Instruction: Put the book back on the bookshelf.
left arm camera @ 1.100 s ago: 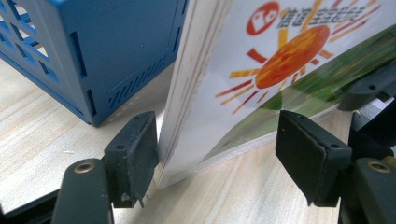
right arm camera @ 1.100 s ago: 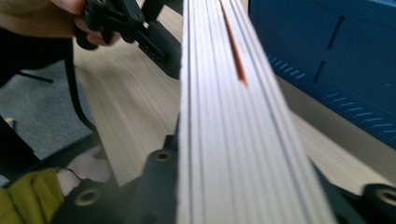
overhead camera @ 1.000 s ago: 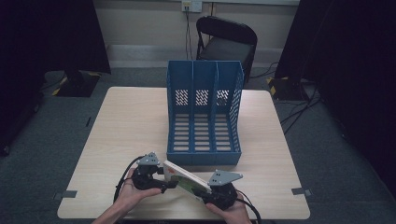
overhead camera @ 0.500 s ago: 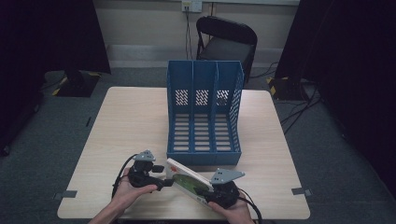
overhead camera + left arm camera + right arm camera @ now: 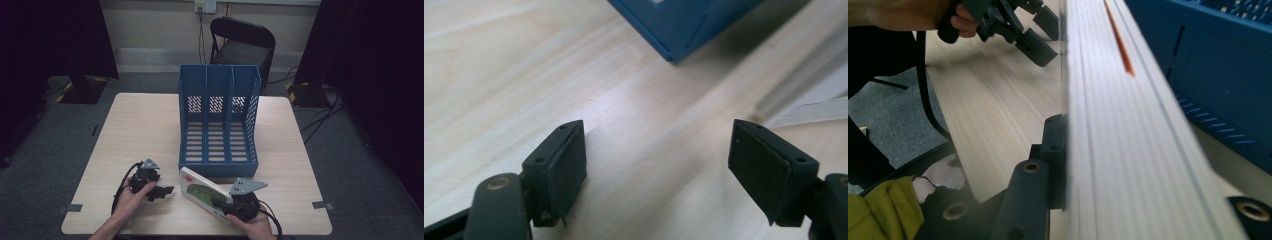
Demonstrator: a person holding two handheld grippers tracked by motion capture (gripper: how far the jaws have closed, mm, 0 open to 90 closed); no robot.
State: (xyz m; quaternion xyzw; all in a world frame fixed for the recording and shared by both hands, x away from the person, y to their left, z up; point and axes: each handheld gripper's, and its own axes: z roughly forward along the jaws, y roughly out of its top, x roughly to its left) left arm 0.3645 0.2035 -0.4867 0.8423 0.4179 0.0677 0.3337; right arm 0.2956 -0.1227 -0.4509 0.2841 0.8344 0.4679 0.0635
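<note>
A blue file rack point(image 5: 218, 120) with slotted walls is standing mid-frame on a pale wood-grain table point(image 5: 140, 130); the white book point(image 5: 202, 192), lower centre, is showing a green cover patch.

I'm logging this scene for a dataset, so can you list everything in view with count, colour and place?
file rack: one, blue, three slots, standing open side toward the person at the middle of the table.
book: one, white with a green cover picture, tilted up on edge at the near table edge, in front of the rack and held by the right claw.
table: one, light wood, centre of the room.
chair: one, black, folding, behind the table.
tape marks: two, grey, on the near table corners.
wall socket: one, pale, on the back wall.
left claw: one, black, open above bare table, left of the book.
right claw: one, black, clamped on the book.
hands: two, gripping the claws at the near edge.
</note>
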